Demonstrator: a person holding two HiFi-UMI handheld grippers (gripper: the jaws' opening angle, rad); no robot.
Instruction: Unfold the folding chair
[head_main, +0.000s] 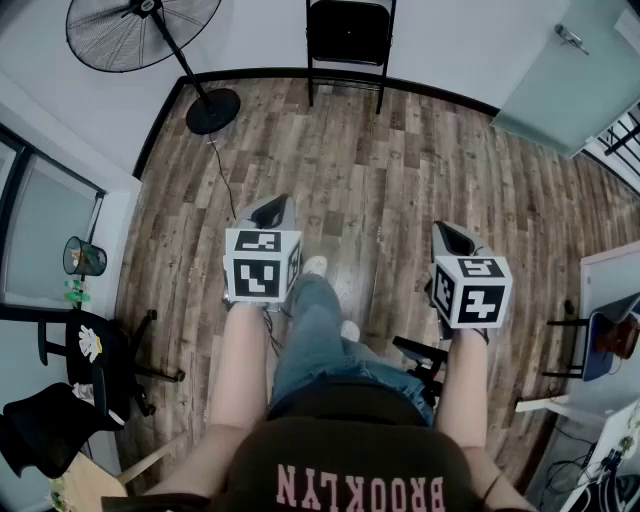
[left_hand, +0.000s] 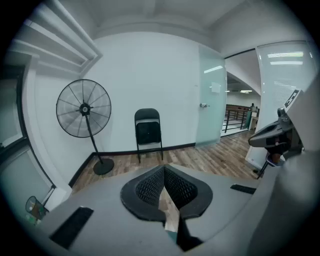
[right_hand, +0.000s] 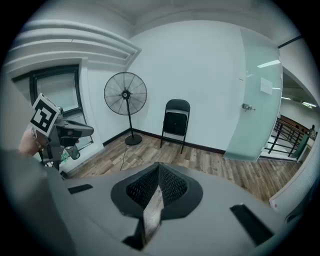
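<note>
Item: black metal folding chair (head_main: 347, 40), folded flat, standing on its legs against the white wall (head_main: 260, 35) at 12 o'clock in the head view; long axis upright; not yet touched.

Left hand-held gripper (head_main: 272, 208): jaws shut together, nothing between them; only a sliver of wood-plank floor (head_main: 380, 180) shows past the pads; aimed forward and somewhat downward.

Right hand-held gripper (head_main: 455, 238): jaws likewise closed and empty; same forward, downward aim.

Governing relation: the chair lies straight ahead of both, well apart, across bare floor; in the left gripper view it sits a touch toward 11 o'clock above the jaws, in the right gripper view a touch toward 1 o'clock, so it falls between the two lines of aim; the left appears marginally the nearer, though the difference is slight.

Adjacent: black pedestal fan (head_main: 143, 30) at 10 o'clock, clear of the direct path.

Status, as judged: approach stage; both jaws would need opening before the frame and seat can be taken.
</note>
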